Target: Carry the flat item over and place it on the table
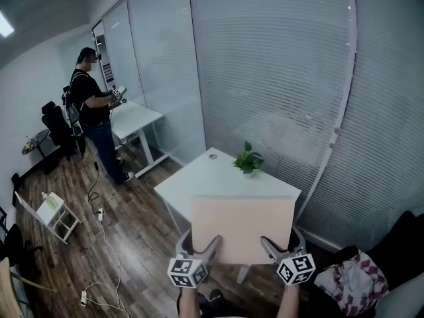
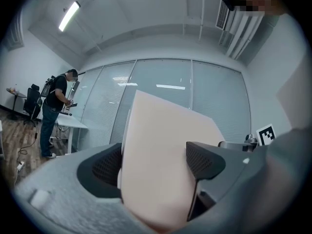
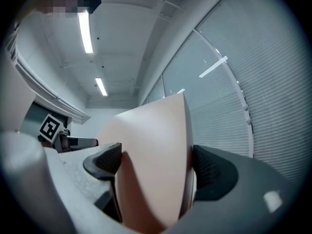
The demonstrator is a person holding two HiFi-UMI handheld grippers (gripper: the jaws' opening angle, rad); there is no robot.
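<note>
A flat beige board (image 1: 242, 227) hangs in the air over the near part of a small white table (image 1: 199, 177). My left gripper (image 1: 213, 244) is shut on its near left corner and my right gripper (image 1: 266, 246) is shut on its near right corner. In the left gripper view the board (image 2: 163, 165) fills the gap between both dark pads (image 2: 108, 167). The right gripper view shows the same board (image 3: 153, 165) clamped between its pads (image 3: 212, 172). The board hides part of the tabletop.
A small green potted plant (image 1: 248, 159) and a small round object (image 1: 212, 156) sit on the white table. Frosted glass walls (image 1: 278, 78) stand behind it. A person (image 1: 93, 111) stands at a second white desk (image 1: 136, 118) far left. Cables, a rack (image 1: 54, 212) and chairs are on the wooden floor.
</note>
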